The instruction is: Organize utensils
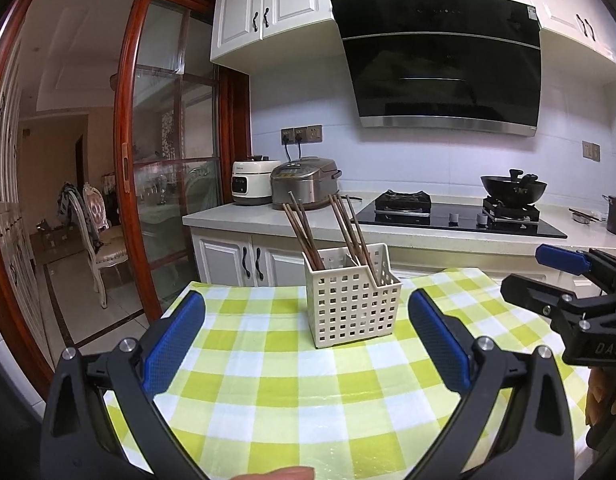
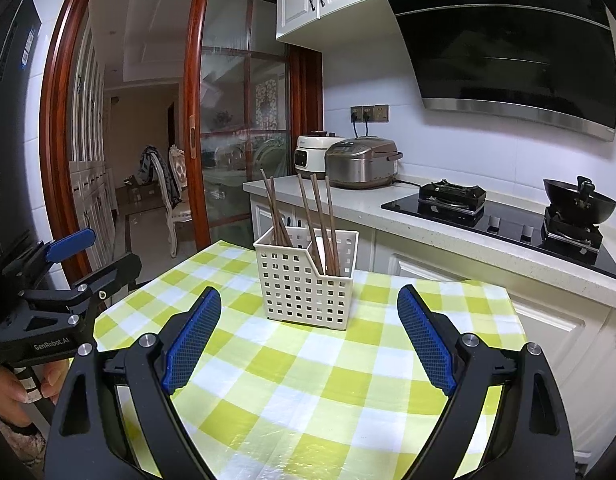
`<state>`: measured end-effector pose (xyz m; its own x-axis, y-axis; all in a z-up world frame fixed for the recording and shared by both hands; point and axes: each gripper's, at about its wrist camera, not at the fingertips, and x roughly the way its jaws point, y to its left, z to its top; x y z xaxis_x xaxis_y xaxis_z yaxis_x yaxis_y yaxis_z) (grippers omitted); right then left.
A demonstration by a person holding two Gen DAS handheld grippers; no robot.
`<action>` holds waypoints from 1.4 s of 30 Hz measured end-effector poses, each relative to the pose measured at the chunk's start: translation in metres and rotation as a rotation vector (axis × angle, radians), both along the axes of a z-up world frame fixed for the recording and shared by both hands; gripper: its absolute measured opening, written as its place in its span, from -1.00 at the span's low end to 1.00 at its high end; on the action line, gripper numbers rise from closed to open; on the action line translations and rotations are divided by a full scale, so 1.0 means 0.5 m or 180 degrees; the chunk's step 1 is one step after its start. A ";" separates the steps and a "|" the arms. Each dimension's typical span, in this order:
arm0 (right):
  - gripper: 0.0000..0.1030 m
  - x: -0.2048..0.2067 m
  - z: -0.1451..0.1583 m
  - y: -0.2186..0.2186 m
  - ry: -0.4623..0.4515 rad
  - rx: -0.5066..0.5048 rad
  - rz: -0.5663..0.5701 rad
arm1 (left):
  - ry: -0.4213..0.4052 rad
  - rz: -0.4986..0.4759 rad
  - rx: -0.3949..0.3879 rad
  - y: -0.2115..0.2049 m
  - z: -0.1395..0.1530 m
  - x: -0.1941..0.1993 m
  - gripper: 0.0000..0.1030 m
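— Chopsticks, how many do you count?

— Five brown wooden chopsticks point(image 2: 304, 216) stand tilted in one cream plastic basket with square holes point(image 2: 308, 280). A diagonal wall divides it in two compartments: two sticks are in the left one, three in the right one. In the right one there is also something white; I cannot tell what it is.

— Where is the basket?

— On the table with the green and white checked cloth point(image 2: 327, 380), near its far edge.

— And the grippers?

— Two. The left gripper point(image 1: 308, 344) has its blue pads point(image 1: 176, 344) wide apart and holds nothing. The right gripper point(image 2: 309, 338) is the same, fingers spread and empty. Both are apart from the basket.

— Behind?

— One black range hood point(image 1: 439, 60), two rice cookers point(image 1: 304, 182) and one black wok point(image 1: 513, 190) on the stove.
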<state>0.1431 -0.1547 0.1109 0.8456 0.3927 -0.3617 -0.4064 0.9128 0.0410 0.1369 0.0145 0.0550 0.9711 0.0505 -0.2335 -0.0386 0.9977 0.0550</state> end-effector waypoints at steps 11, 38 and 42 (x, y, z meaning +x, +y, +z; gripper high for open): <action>0.65 0.000 -0.001 -0.002 0.0006 0.0018 -0.0008 | 0.0015 -0.0044 0.0001 -0.001 -0.003 -0.002 0.91; 0.65 0.007 -0.011 -0.001 0.0043 0.0044 -0.0013 | 0.0010 -0.0088 0.0027 -0.004 -0.004 -0.011 0.91; 0.65 0.007 -0.012 -0.001 0.0047 0.0056 -0.0008 | 0.0012 -0.0082 0.0025 -0.004 -0.003 -0.010 0.91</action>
